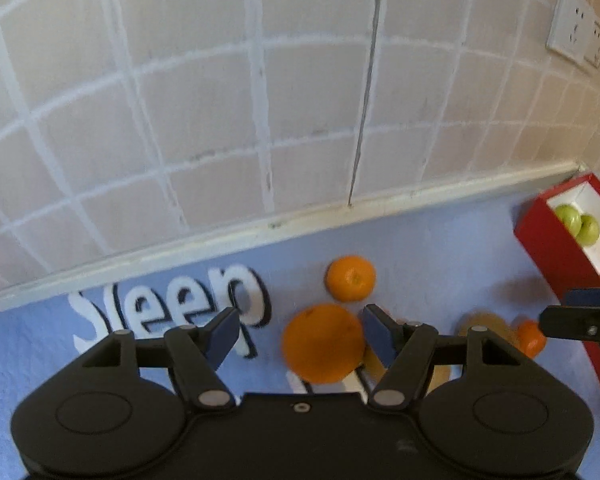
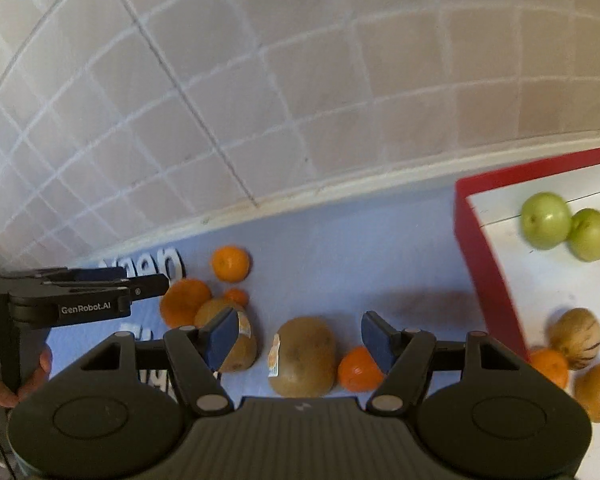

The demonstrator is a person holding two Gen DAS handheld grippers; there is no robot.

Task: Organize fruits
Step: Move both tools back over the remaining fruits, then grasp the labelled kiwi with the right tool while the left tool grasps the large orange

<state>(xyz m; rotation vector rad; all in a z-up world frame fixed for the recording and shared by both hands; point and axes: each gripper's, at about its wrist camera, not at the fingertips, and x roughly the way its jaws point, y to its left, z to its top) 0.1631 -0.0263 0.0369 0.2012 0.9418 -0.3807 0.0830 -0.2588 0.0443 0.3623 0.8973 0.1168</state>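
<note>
While both tools hang over a pale blue mat (image 2: 340,248) printed with white lettering, neither grips anything: the left hand-held gripper (image 1: 300,334) stands wide, its blue pads on either side of a large orange (image 1: 323,342) lying on the mat without touching it, and the right hand-held gripper (image 2: 300,338) is likewise wide above a brown kiwi (image 2: 303,356) bearing a sticker. Just beyond the large orange rests a smaller mandarin (image 1: 351,278), nearer the tiled wall (image 1: 220,100). Another kiwi (image 2: 242,346) lies partly behind the right tool's left pad, and a small mandarin (image 2: 358,368) sits touching the stickered kiwi by the right pad. To the right stands a red box (image 2: 484,248) with a white floor, holding two green apples (image 2: 546,220) touching each other at the back, and a striped pale fruit (image 2: 576,338), an orange piece (image 2: 550,366) and a brown fruit (image 2: 598,390) clustered at the front.
</note>
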